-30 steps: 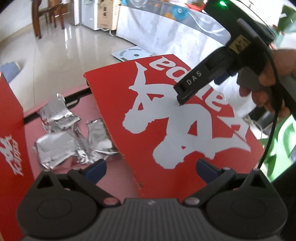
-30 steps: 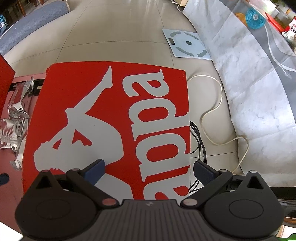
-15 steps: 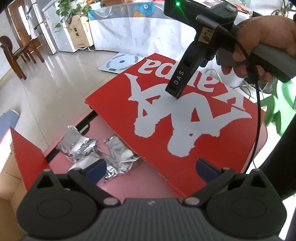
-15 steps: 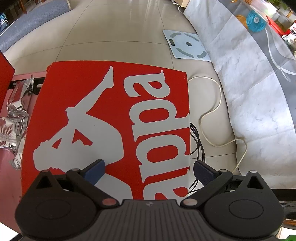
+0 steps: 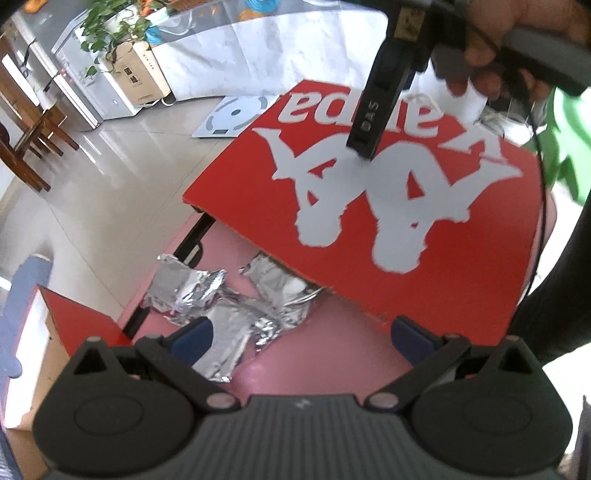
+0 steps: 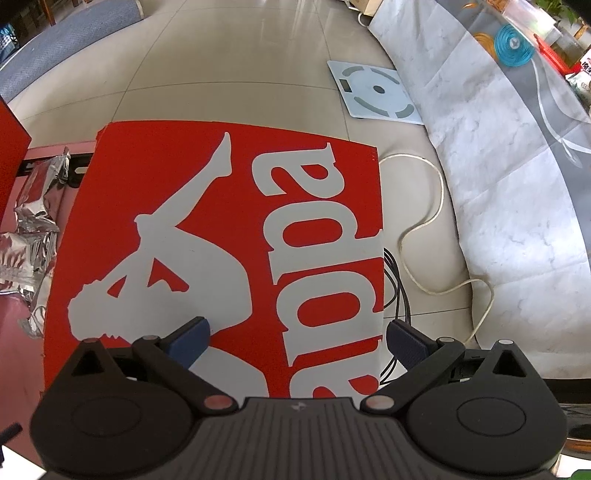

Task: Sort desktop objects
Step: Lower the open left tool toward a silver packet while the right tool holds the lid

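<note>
A flat red cardboard lid (image 5: 388,206) with a white logo lies over the right part of the pink table (image 5: 325,354). Several crumpled silver foil packets (image 5: 229,295) sit on the table, partly tucked under the lid's near left edge. My left gripper (image 5: 301,332) is open, low over the table, with the foil just ahead of its left finger. My right gripper (image 6: 297,336) is open above the lid (image 6: 229,236); its left finger is over the logo, its right finger past the lid's right edge. A hand (image 5: 480,40) holds it; one finger (image 5: 369,122) points down at the lid.
A red box (image 5: 81,325) with a cardboard inside stands at the table's left. On the tiled floor lie a bathroom scale (image 6: 376,92) and cables (image 6: 424,229). A marble-patterned cloth (image 6: 517,184) hangs at the right. Wooden chairs (image 5: 26,136) and a potted plant (image 5: 110,33) stand farther off.
My left gripper has pulled back and risen, so the foil and lid sit farther ahead and more floor shows. My right gripper has barely moved over the lid.
</note>
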